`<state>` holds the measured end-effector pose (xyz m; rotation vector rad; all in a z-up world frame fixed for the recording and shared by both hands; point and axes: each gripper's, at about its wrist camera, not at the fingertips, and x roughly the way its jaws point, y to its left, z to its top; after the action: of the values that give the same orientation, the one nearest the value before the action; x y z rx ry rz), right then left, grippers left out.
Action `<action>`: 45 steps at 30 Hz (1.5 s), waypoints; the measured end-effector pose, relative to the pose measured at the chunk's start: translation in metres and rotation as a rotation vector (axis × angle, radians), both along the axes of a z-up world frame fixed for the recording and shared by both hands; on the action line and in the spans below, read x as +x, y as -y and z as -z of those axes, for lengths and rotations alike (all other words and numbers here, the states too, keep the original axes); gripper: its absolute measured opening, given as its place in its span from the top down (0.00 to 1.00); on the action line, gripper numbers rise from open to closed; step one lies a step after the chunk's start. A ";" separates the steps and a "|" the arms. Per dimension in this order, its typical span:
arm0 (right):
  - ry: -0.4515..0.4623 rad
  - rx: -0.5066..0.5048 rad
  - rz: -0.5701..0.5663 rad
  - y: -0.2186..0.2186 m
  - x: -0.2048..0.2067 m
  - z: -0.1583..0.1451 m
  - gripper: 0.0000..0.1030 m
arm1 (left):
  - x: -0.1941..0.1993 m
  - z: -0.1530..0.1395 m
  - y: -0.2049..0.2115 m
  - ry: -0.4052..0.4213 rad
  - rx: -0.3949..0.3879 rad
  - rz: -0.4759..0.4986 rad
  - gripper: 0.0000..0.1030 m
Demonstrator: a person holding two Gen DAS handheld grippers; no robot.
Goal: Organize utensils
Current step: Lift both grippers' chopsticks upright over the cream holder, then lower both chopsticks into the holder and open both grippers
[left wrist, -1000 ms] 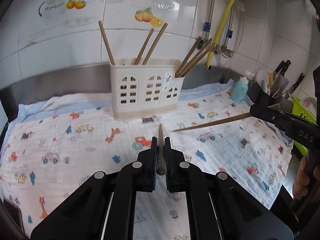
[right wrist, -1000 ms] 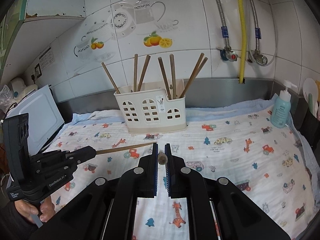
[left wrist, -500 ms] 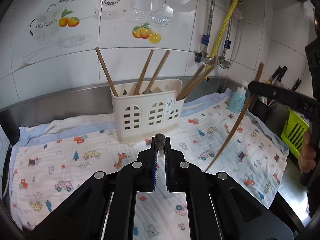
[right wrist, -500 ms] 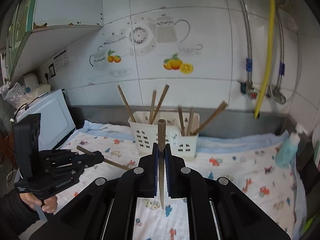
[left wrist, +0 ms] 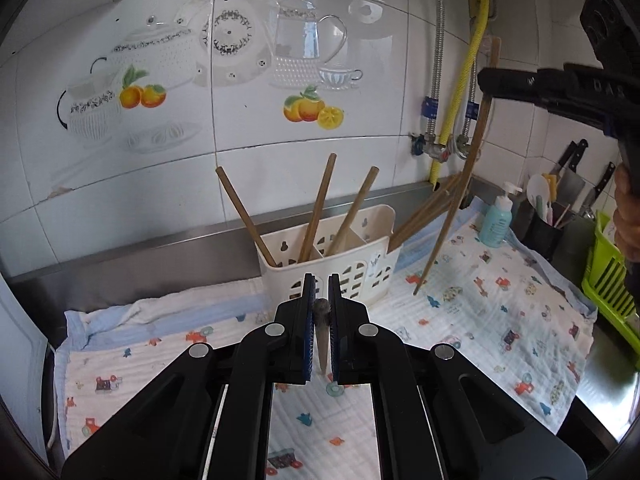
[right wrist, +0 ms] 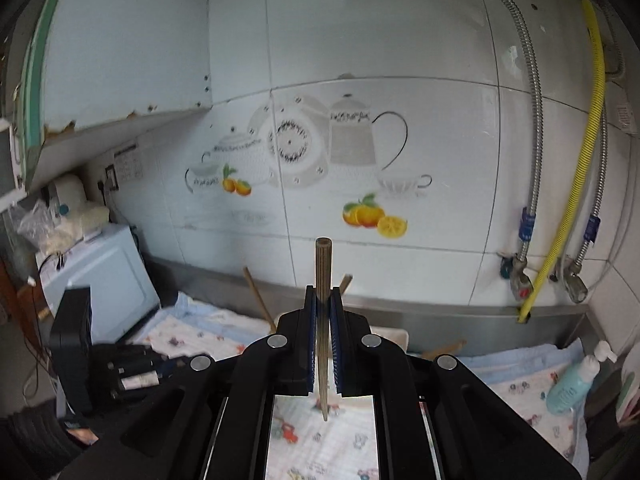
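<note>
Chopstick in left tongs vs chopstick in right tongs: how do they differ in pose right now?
Right tongs hold their chopstick near upright, with a long length showing above and below the grip. Left tongs hold their chopstick pointing toward the camera, so it looks short. The right one hangs beside the holder, tip above the cloth; the left one sits in front of the holder. Both are brown wood, clamped in shut tongs.

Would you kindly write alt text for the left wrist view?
The left tongs grip a chopstick above a patterned cloth, facing a white holder of chopsticks. At right, the right tongs hold a second chopstick nearly upright.
</note>
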<state>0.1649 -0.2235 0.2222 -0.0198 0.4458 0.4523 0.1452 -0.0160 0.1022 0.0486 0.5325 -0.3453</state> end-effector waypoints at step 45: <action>-0.038 -0.041 0.113 0.024 0.098 0.054 0.94 | 0.117 -0.109 0.027 0.205 -0.026 -0.072 0.95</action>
<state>0.2626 -0.2474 0.1679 -0.0256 0.4913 0.3326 0.2627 -0.0433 0.2113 0.0387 0.3257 -0.2736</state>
